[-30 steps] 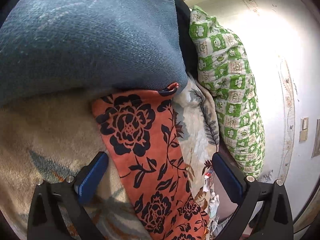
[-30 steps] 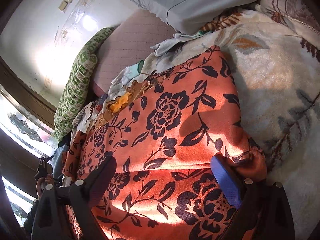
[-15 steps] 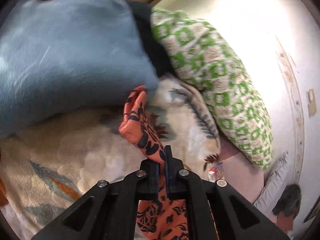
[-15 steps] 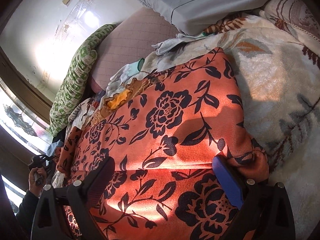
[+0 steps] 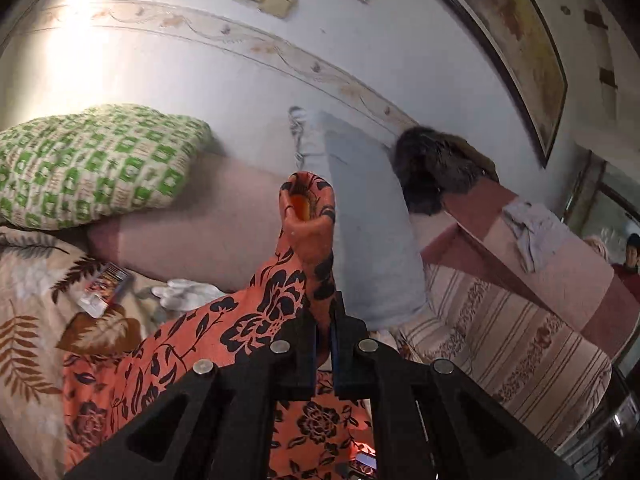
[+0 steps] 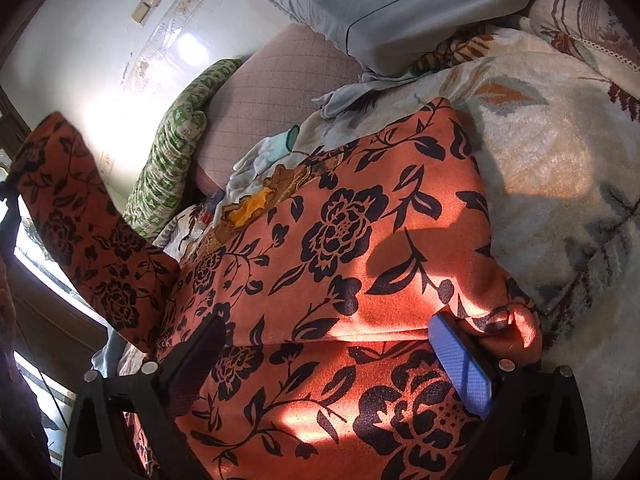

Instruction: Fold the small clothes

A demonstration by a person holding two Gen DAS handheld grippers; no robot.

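An orange garment with black flowers (image 6: 340,240) lies spread on the bed. My left gripper (image 5: 326,332) is shut on one end of it, and the pinched cloth (image 5: 308,216) sticks up past the fingertips. In the right wrist view that raised end (image 6: 80,220) hangs in the air at the left. My right gripper (image 6: 328,360) sits low over the near part of the garment. Its jaws are opening, with the cloth lying between them and the blue pad (image 6: 460,364) beside a rolled hem, not pressing on it.
A leaf-patterned fleece blanket (image 6: 560,160) covers the bed. A green checked pillow (image 5: 92,164), a grey pillow (image 5: 360,216) and a dark furry thing (image 5: 432,168) lie by the wall. White gloves (image 5: 180,296) and a small packet (image 5: 104,288) lie near the garment. A person (image 5: 628,256) is at the far right.
My left gripper shut on the garment's end, then swung it up and across while rolling, so the view now faces the wall. My right gripper stayed put, with its jaws a little wider.
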